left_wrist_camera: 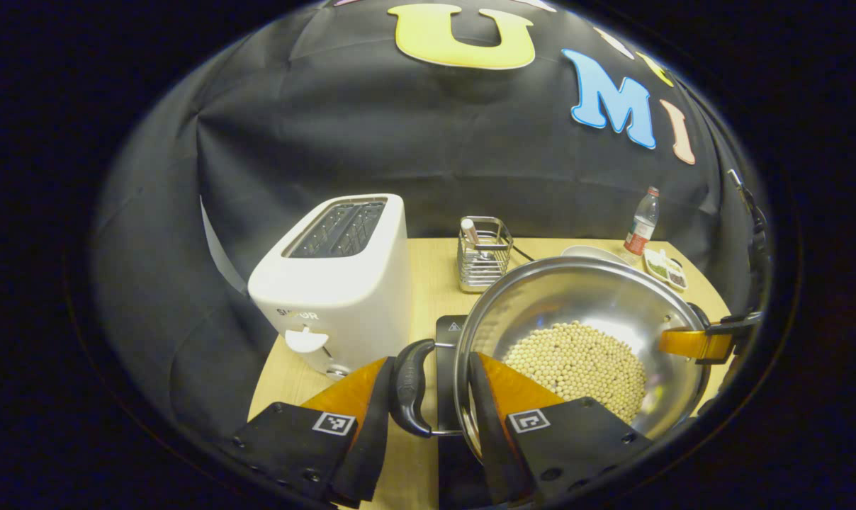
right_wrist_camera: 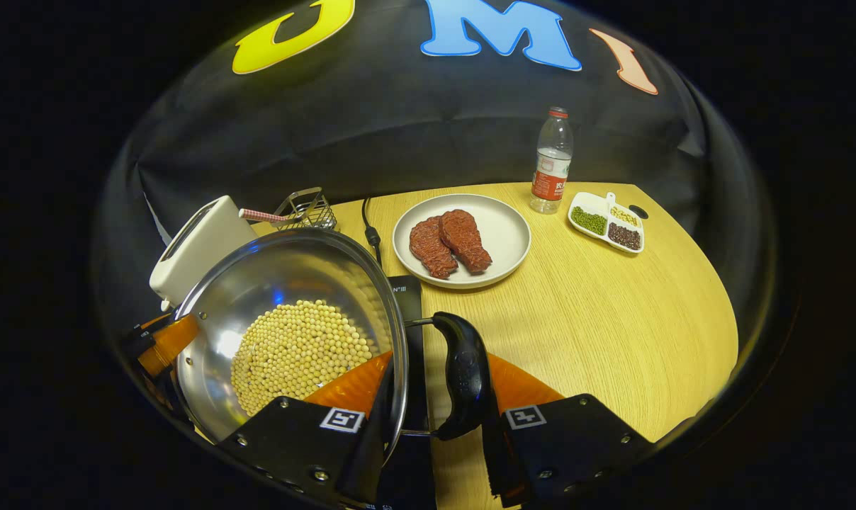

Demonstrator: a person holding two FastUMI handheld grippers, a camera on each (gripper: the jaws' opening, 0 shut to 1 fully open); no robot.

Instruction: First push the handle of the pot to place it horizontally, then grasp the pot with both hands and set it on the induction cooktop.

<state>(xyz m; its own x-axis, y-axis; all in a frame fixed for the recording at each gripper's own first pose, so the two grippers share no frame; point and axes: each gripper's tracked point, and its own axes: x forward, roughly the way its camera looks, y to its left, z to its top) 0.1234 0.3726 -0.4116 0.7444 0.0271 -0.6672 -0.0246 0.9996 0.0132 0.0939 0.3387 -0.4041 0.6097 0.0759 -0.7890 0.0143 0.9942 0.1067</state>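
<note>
Item: round stainless-steel pot (left_wrist_camera: 577, 319) w/ pale yellow beans inside, above flat black induction cooktop (left_wrist_camera: 448, 333) on light wooden tabletop (right_wrist_camera: 598, 312); can't tell if touching it. Left tool (left_wrist_camera: 428, 397): fingers astride pot's black loop side handle (left_wrist_camera: 408, 386) and rim, clamp not certain; right tool (right_wrist_camera: 435, 397) likewise at opposite black side handle (right_wrist_camera: 463, 372). Nearby: white two-slot toaster (left_wrist_camera: 339, 283), wire mesh basket (left_wrist_camera: 483, 255), round white plate w/ two red meat pieces (right_wrist_camera: 499, 234), clear plastic bottle (right_wrist_camera: 552, 159).
</note>
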